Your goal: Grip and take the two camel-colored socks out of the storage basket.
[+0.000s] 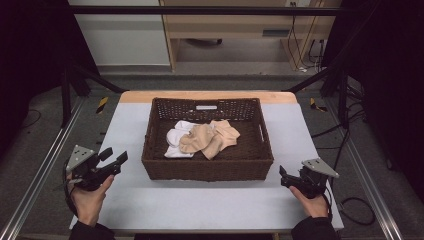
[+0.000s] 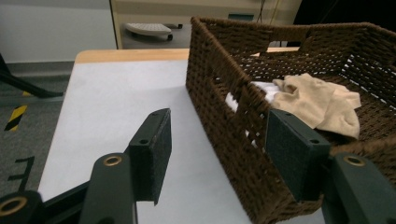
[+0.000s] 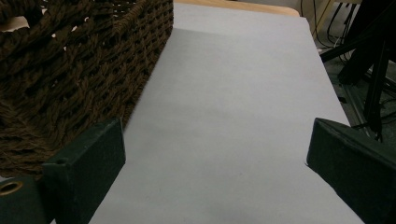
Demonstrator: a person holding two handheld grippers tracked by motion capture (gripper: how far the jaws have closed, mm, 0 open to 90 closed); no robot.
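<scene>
A brown woven basket (image 1: 207,162) stands in the middle of the pale surface (image 1: 200,205), and the work in hand looks like the start of taking the socks out of it: neither claw has anything yet. The left claw (image 1: 114,158) hangs just off the basket's near left corner, its jaws spread apart with nothing between them; in the left gripper view the left claw (image 2: 224,154) points along the basket's left wall toward the clothing inside. The right claw (image 1: 283,177) sits near the basket's near right corner, low over the surface, jaws likewise wide and empty; the right gripper view shows bare surface ahead of it and the basket wall at its left. Inside the basket lie a pair of beige socks (image 1: 210,137), bunched and overlapping, and a white sock (image 1: 176,140) to their left, partly under them. They rest on the basket floor, somewhat toward the far side. I judge the next move calls for the left claw to rise over the rim, reach down to the nearest sock, likely the white one, and pinch a fold without snagging the weave.
</scene>
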